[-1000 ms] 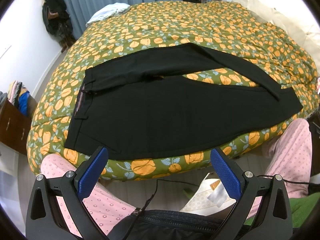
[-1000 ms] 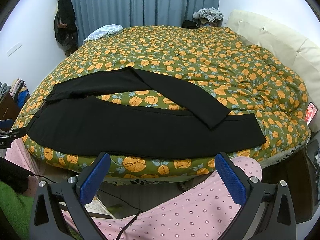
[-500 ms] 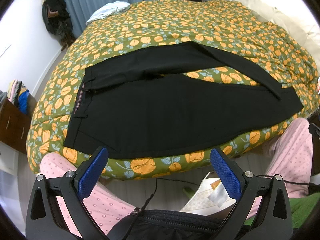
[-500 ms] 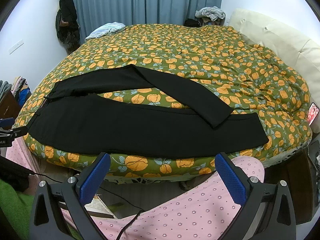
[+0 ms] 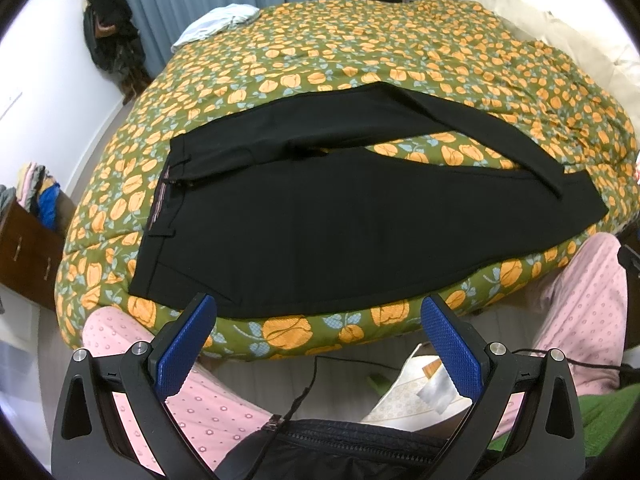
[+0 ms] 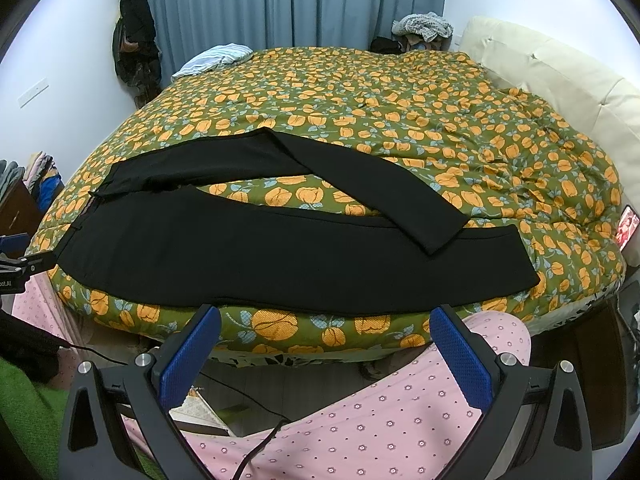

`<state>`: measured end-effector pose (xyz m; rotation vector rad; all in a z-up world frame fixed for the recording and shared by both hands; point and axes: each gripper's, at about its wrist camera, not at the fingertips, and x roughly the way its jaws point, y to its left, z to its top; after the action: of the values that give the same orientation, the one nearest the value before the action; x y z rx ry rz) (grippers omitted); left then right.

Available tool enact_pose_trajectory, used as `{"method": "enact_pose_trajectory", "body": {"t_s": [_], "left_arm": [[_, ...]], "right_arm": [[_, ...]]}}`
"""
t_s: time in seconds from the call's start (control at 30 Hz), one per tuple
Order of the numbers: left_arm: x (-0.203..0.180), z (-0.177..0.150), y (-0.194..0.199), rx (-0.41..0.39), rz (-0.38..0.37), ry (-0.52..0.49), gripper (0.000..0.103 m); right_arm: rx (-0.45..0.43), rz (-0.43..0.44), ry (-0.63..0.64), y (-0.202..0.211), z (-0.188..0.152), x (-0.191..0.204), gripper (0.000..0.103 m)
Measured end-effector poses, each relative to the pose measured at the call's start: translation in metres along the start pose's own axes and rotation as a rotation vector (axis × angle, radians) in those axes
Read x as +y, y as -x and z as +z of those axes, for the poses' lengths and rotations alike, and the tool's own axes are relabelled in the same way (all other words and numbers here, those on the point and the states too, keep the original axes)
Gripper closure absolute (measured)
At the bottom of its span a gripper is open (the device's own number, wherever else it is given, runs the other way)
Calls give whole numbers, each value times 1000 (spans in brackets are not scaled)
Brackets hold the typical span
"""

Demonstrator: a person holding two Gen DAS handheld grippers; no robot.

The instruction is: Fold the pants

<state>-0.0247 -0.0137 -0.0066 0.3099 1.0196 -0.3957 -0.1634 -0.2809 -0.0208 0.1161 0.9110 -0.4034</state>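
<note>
Black pants (image 5: 320, 220) lie flat on the near side of a bed with a green and orange flowered cover (image 5: 360, 48). The waistband is at the left. One leg runs along the near edge; the other leg angles across and its cuff overlaps the first leg at the right (image 6: 436, 236). The pants also show in the right wrist view (image 6: 280, 256). My left gripper (image 5: 318, 312) is open and empty, held below the bed's near edge. My right gripper (image 6: 326, 320) is open and empty, also short of the bed edge.
The person's legs in pink dotted trousers (image 6: 380, 420) are under both grippers. A cream headboard (image 6: 560, 80) is at the right. Light clothes (image 6: 216, 58) lie at the far left corner of the bed. A wooden drawer unit (image 5: 28, 248) stands at the left.
Both grippers have drifted a little closer to the bed and slightly upward. The pants have not moved.
</note>
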Motion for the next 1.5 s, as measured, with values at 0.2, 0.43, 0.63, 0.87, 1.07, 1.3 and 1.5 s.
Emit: {"method": "enact_pose_trajectory", "body": {"t_s": [0.2,0.43,0.63,0.87,1.07,1.3,1.5], "left_arm": [[1,0,0,-2,-2,-1,1],[2,8,-4,-3,16,-14,1],[-8,28,-3,-60,28,-54,1],[-20,40,-8,-72,26,-80,1],[-26,40,-14,-52,27,-86,1],[-30,41,-18,-38,30,-90,1],[-32,39,-18,-35,31,-90,1]], "right_arm": [[-1,11,6,-2,0,3,0],[-7,27,42,-9,5,9,0],[-47,50,79,-11,15,19,0],[-35,70,62,-20,16,16,0],[-21,85,53,-26,14,12,0],[-18,89,50,-29,14,13,0],[-12,93,45,-35,13,13,0]]}}
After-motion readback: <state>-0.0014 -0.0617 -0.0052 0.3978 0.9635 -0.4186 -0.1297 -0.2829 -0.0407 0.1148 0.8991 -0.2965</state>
